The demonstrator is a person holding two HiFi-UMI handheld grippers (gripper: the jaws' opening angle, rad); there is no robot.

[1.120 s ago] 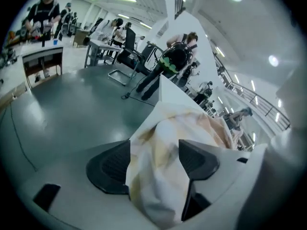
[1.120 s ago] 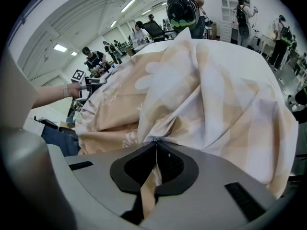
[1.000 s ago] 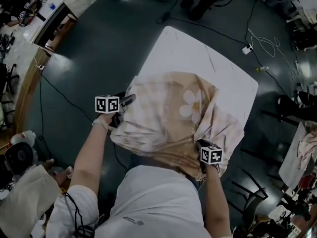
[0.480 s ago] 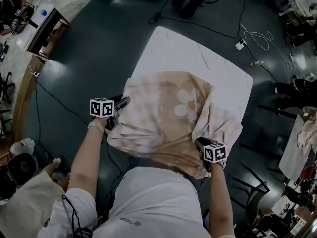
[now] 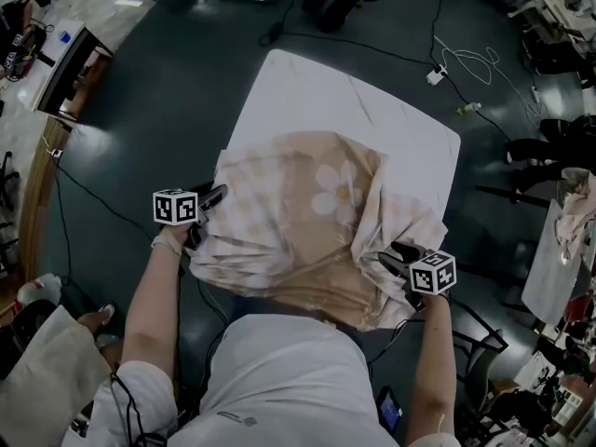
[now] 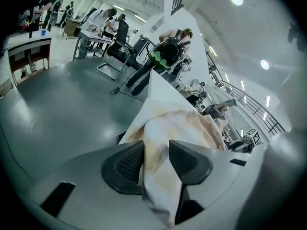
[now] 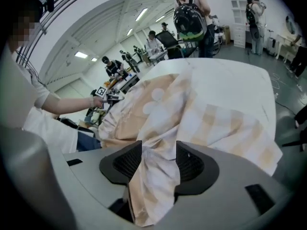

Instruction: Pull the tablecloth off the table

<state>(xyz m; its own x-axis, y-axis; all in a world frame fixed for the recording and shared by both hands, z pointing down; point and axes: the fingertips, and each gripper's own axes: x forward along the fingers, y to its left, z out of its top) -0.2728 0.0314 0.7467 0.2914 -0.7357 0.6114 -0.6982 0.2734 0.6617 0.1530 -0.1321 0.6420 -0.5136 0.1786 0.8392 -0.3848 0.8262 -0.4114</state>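
A beige checked tablecloth (image 5: 307, 222) with a white flower print lies bunched over the near half of a white square table (image 5: 345, 110). At the cloth's left edge, my left gripper (image 5: 209, 200) is shut on a thick fold of tablecloth (image 6: 168, 128), and both pads (image 6: 125, 164) press into it. My right gripper (image 5: 396, 254) is at the cloth's near right corner. Its jaws are opening, with a loose bunch of tablecloth (image 7: 192, 109) hanging between the pads (image 7: 191, 163). The left gripper (image 6: 156, 159) and right gripper (image 7: 158, 159) each look along the cloth toward the table.
The table's far half is bare white top. Dark floor surrounds it, with cables (image 5: 484, 63) at the far right and another cable (image 5: 93, 203) at the left. People and desks (image 6: 96, 28) stand beyond the table. A wooden bench edge (image 5: 42, 175) runs along the left.
The right gripper's jaws have spread apart on the near right corner and shifted a little to the right. The left gripper stays at the cloth's left edge. The bunched cloth has drawn slightly nearer.
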